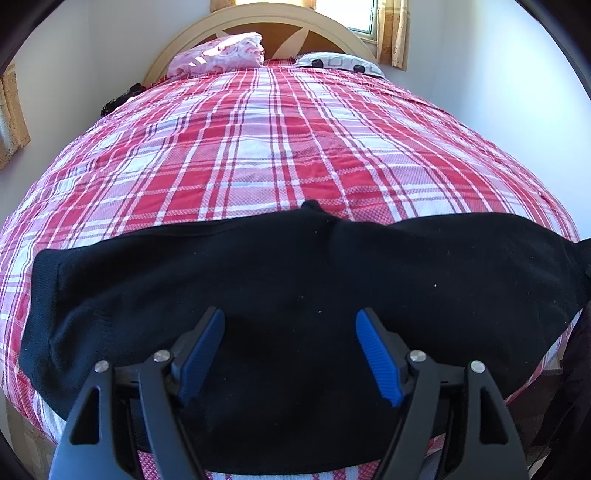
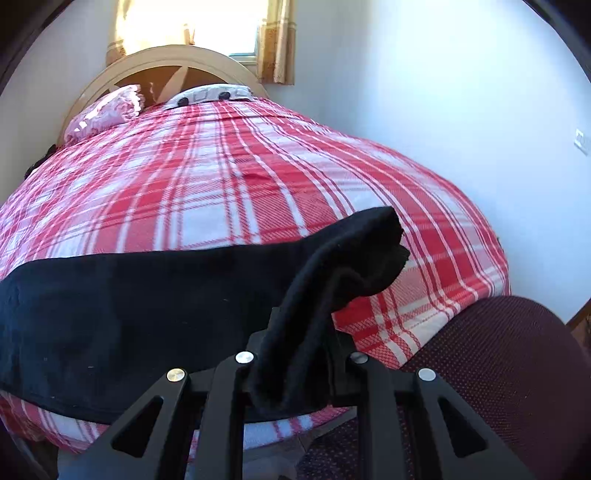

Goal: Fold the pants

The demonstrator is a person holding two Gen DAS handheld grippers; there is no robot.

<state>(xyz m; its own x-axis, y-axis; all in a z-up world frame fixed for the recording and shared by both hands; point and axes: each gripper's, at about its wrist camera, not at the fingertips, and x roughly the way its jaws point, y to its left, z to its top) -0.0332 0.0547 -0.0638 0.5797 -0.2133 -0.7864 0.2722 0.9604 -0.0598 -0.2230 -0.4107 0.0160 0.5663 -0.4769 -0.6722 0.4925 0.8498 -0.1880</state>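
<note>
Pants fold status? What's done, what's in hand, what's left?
Done: the black pants are spread lengthwise across the plaid bedspread. In hand: the right gripper is shut on one end, lifted off the bed; the left gripper is open above the middle, holding nothing. Left: carrying that end over and any further folds.

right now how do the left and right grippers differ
The left gripper is open, its blue pads spread wide and bare above the black pants; the right gripper is shut on the pants, its pads hidden by bunched cloth. The left holds nothing, while the right lifts one end of the pants off the plaid bedspread. Both point toward the headboard.
</note>
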